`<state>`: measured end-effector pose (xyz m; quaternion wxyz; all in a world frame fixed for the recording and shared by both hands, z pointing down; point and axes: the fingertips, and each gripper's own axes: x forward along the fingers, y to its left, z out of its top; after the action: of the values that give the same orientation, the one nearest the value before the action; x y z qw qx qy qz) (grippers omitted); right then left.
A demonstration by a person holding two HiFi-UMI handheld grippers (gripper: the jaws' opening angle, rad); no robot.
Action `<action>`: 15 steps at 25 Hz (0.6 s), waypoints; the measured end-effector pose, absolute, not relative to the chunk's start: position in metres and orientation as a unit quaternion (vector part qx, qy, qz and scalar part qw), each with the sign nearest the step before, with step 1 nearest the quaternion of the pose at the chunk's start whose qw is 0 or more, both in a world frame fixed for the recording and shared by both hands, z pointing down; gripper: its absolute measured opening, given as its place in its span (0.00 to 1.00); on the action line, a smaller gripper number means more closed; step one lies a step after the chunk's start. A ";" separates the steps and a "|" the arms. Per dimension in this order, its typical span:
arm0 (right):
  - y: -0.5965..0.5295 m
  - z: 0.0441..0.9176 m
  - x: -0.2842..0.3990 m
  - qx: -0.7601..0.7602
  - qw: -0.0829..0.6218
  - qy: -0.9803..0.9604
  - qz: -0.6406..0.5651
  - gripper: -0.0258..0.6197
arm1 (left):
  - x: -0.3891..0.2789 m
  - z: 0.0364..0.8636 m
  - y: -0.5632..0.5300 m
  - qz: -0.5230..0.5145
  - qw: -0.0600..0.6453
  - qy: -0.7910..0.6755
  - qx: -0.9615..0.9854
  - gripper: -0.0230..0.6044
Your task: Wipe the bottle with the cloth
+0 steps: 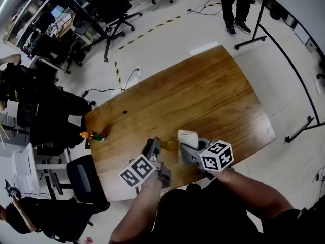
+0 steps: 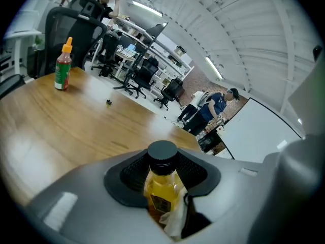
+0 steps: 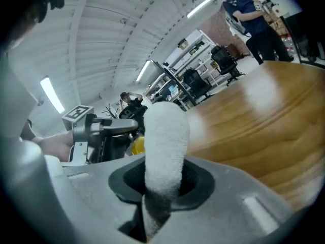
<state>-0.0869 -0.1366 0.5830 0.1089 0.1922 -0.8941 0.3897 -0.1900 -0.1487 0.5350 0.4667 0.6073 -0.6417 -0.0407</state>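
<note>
The left gripper is over the near edge of the wooden worktop, its fingers closed on the bottle, a small clear one w/ yellow liquid and a black cap. In the left gripper view the fingers' dark pads press the bottle's shoulder from both sides, just under the cap, and the bottle stands roughly upright btwn them. A bit of white material sits against the bottle's lower right side; what it is can't be told. The right gripper is just right of the left one, also at the near edge, fingers shut narrow on the cloth, a white, fluffy folded piece that sticks up out of the grip. In the head view the cloth is right beside the bottle; whether they touch can't be told. The right gripper view shows the bottle's yellow just left of and behind the cloth. Elsewhere on the worktop, well apart at the far left, a sauce bottle w/ green label and orange cap lies on its side in the head view, and a dark speck sits farther in. Office chairs and a standing person are on the floor beyond the worktop's far edge.
</note>
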 end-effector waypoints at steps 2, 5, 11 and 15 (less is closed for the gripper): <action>-0.139 0.595 -0.076 0.203 0.114 -0.886 0.401 0.15 | -0.190 0.535 -0.150 -0.042 0.464 -0.641 0.610 0.32; -0.140 0.606 -0.066 0.213 0.118 -0.880 0.409 0.15 | -0.190 0.536 -0.151 -0.039 0.459 -0.641 0.615 0.32; -0.137 0.628 -0.047 0.222 0.152 -0.867 0.419 0.15 | -0.186 0.535 -0.149 -0.030 0.449 -0.639 0.625 0.32; -0.138 0.643 -0.034 0.239 0.185 -0.849 0.433 0.15 | -0.184 0.527 -0.151 -0.008 0.417 -0.641 0.644 0.32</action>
<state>-0.0345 -0.1380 0.6427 0.1853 0.2395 -0.8493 0.4325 -0.1841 -0.1515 0.5267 0.4168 0.6444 -0.6411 -0.0083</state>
